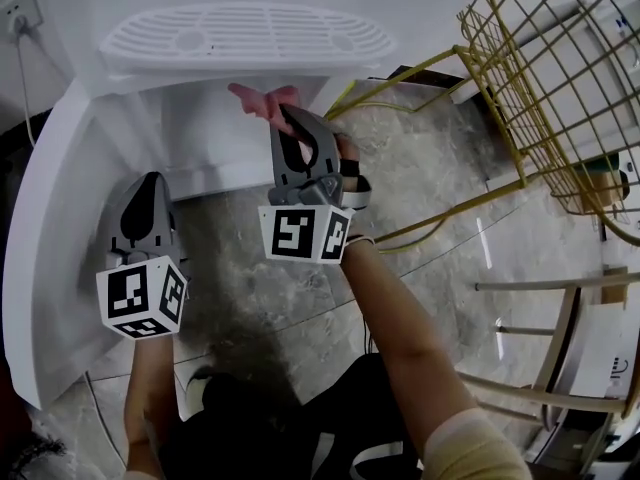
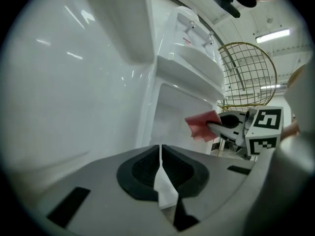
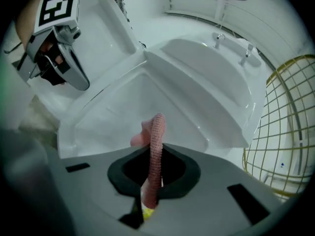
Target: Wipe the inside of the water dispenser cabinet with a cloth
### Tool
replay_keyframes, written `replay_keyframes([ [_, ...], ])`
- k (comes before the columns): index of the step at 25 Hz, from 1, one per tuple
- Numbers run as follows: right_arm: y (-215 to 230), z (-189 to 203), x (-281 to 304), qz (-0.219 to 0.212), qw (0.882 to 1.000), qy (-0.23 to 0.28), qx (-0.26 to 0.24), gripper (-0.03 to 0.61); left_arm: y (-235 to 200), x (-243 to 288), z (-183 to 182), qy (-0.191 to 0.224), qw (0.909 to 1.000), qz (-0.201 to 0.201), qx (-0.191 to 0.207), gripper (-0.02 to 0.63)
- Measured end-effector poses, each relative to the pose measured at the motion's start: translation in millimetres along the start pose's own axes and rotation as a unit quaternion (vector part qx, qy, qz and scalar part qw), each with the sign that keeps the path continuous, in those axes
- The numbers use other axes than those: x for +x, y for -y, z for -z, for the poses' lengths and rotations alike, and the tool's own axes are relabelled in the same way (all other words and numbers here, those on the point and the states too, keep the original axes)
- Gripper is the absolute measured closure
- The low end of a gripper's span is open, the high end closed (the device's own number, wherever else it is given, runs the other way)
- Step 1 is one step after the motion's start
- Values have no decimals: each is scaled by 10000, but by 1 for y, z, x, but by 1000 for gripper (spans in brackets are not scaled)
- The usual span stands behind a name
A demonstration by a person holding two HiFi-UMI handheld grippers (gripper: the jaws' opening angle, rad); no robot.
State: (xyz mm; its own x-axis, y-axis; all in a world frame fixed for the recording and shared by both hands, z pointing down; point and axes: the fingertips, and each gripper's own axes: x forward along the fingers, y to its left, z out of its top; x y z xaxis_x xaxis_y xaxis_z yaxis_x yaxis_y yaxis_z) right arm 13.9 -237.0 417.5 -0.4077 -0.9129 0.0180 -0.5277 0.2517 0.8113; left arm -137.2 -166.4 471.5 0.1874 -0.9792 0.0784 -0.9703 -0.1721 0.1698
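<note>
My right gripper (image 1: 287,118) clamps pink cloth (image 1: 260,98), cabinet (image 1: 200,133) interior straight ahead; my left gripper (image 1: 148,183), jaws together, empty, farther back.

Left gripper (image 2: 161,150) jaws together, empty, right gripper (image 1: 288,120) clamped on cloth (image 1: 258,98)

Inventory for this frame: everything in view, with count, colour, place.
water dispenser: one, white, top centre, cabinet open
cabinet door: one, white, swung open at left
cloth: one, pink, at the cabinet opening
wire frame: one, yellow, right of the dispenser
wall socket: one, white, upper left, cord plugged in
floor: grey, marbled
left gripper: grey, shut, empty, beside the door
right gripper: grey, shut on the cloth
forearm: right one, lower centre
</note>
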Motion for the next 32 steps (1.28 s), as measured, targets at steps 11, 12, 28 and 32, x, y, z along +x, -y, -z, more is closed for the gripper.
replay_keyframes([
  [11,47,-15,4,1056,9883,66,-1096,552,-8,2,-14,225,9993,21,286,588],
  [12,48,-16,4,1138,9865,69,-1177,552,-7,2,-14,228,9993,37,285,588],
  [28,0,38,30,569,9826,-1155,-1337,552,-8,3,4,22,9996,55,281,588],
  [32,-14,45,31,385,9818,-1258,-1368,552,-11,3,10,-48,9997,5,255,588],
])
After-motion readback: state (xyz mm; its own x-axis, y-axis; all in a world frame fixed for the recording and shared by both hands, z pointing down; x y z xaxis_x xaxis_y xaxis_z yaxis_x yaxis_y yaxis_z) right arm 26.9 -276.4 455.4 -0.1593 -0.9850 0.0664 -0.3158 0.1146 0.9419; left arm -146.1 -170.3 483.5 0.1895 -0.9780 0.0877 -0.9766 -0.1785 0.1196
